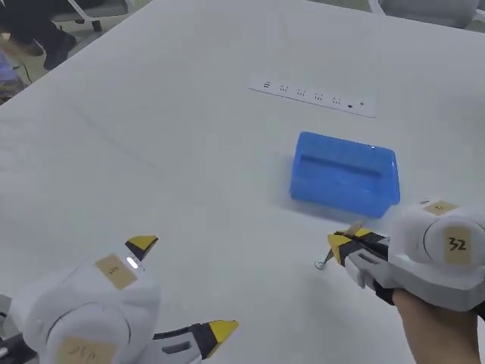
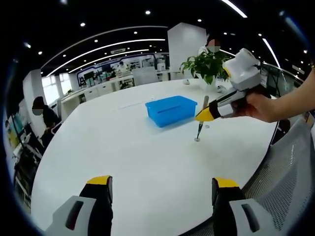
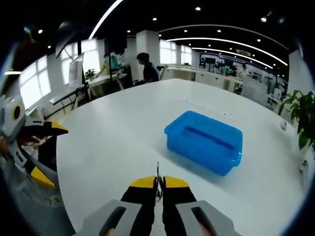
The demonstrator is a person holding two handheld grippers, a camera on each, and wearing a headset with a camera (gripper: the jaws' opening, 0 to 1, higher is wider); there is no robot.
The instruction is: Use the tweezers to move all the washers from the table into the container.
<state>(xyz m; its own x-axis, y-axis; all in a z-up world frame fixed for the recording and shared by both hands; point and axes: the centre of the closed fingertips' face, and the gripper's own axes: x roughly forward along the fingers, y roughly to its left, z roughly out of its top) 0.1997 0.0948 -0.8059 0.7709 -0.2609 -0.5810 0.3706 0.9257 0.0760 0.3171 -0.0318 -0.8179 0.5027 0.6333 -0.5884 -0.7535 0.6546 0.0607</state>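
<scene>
The right gripper (image 1: pixel 339 244) is clamped narrow on the tweezers (image 1: pixel 327 258), whose tip touches the white table (image 1: pixel 189 152) just before the near side of the blue container (image 1: pixel 345 178). A grey speck (image 1: pixel 319 265) lies at the tip, too small to tell what it is. The container stands well in from the table's edges, with a power strip (image 1: pixel 312 97) beyond it toward the far edge. The left gripper (image 1: pixel 182 288) hangs over the table's near part, jaws wide and holding nothing

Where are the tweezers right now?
The tweezers are clamped in the right claw, at the head view's lower right, tips pointing down at the white table, just short of the blue container.
</scene>
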